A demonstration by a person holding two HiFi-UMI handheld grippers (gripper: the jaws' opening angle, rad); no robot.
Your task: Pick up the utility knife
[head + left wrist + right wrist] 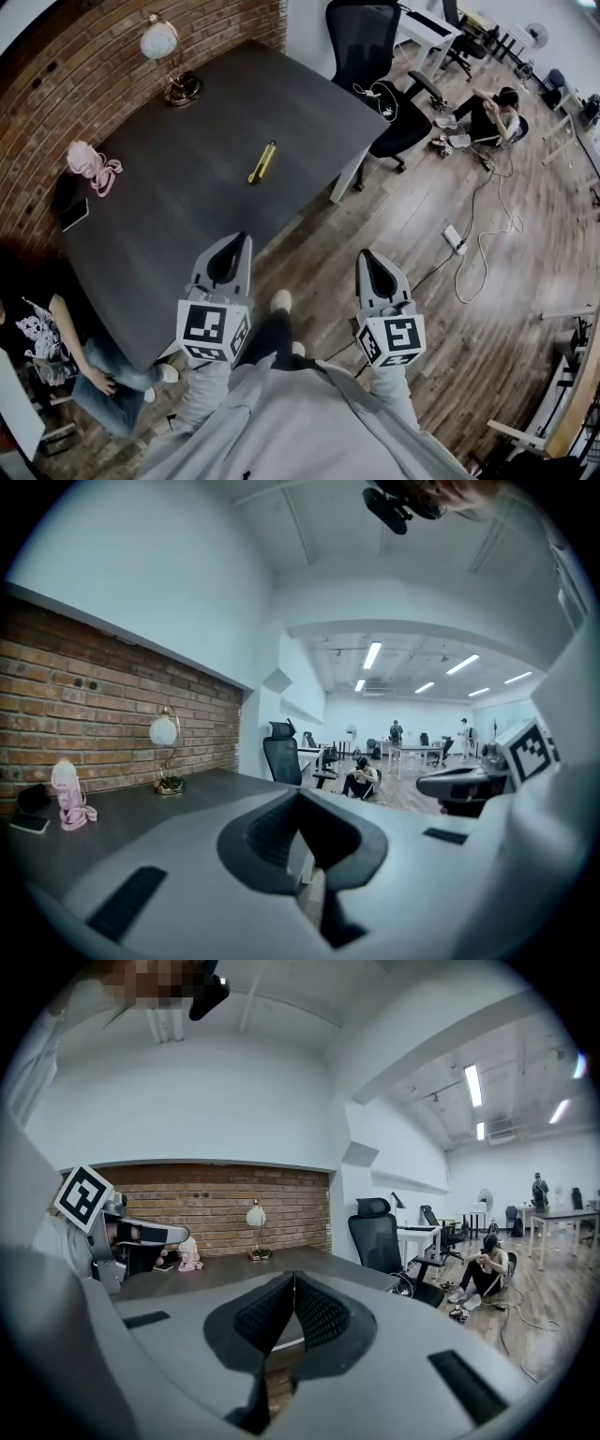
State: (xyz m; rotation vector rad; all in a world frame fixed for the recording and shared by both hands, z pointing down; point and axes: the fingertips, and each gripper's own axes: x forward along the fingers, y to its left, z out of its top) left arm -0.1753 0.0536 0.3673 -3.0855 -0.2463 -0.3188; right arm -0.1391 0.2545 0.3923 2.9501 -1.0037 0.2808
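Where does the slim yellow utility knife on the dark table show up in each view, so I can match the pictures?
Head view: the slim yellow utility knife lies in the upper middle of the picture, near the middle of the dark table.
Left gripper view: not in it.
Right gripper view: not in it.
Shared landmark: the white-globe brass desk lamp standing on that table shows in all three views.

Even, cool light from ceiling strips [372, 654]; heavy fisheye bending and dark vignetted corners
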